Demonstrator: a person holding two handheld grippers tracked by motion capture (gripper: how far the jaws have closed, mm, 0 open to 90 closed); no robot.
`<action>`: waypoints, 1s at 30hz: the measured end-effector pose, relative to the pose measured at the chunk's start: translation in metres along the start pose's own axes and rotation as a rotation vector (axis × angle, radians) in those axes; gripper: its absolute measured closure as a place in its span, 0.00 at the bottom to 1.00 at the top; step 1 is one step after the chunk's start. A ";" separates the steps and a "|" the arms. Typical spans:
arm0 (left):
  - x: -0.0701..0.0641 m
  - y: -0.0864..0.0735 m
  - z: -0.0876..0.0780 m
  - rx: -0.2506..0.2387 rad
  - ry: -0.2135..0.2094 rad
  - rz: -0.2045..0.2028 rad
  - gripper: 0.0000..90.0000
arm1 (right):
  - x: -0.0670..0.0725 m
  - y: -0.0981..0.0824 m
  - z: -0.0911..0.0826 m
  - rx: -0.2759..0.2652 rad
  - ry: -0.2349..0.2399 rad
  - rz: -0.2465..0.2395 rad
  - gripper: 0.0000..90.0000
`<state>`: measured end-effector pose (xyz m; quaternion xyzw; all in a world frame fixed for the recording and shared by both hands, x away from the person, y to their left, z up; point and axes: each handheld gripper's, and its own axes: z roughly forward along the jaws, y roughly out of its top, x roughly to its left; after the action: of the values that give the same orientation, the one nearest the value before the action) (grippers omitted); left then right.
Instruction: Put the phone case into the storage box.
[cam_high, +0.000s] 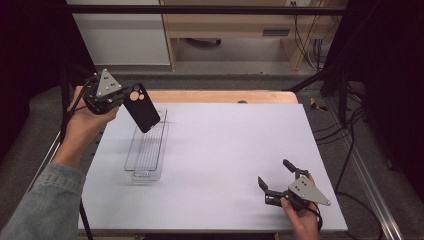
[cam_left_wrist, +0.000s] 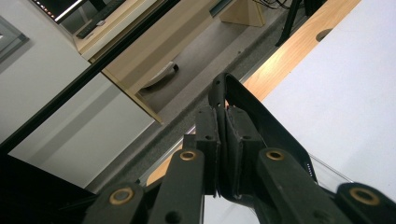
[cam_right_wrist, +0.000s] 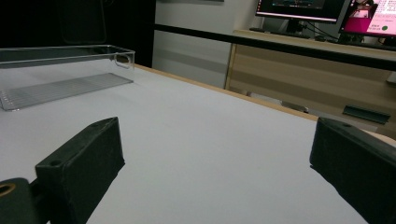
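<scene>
Fingers (cam_left_wrist: 233, 140) of the left gripper (cam_high: 111, 97) are clamped on a black phone (cam_high: 142, 107), held tilted above the clear tray (cam_high: 145, 150) near the table's (cam_high: 225, 150) left edge. Right gripper (cam_high: 277, 182) is parked wide open, empty, near the front right corner. Phone's probably stiff, slick and breakable, so it's best pinched across its flat faces.

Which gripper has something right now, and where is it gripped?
The left gripper pinches the black phone case by its camera end, above the clear tray. The right gripper holds nothing.
</scene>
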<state>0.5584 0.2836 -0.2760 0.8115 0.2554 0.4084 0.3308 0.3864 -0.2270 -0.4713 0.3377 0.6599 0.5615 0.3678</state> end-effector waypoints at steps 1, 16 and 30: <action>0.000 0.000 0.001 -0.001 0.000 0.003 0.93 | 0.000 0.000 0.000 0.001 0.000 -0.002 0.03; -0.001 -0.002 0.010 0.001 0.000 0.017 0.93 | 0.001 0.001 0.001 -0.015 0.011 -0.011 0.03; -0.001 -0.011 0.033 0.037 -0.002 0.038 0.93 | 0.001 0.000 0.001 -0.010 0.005 -0.016 0.03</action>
<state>0.5838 0.2793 -0.2992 0.8225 0.2472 0.4091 0.3083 0.3870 -0.2255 -0.4720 0.3291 0.6606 0.5628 0.3721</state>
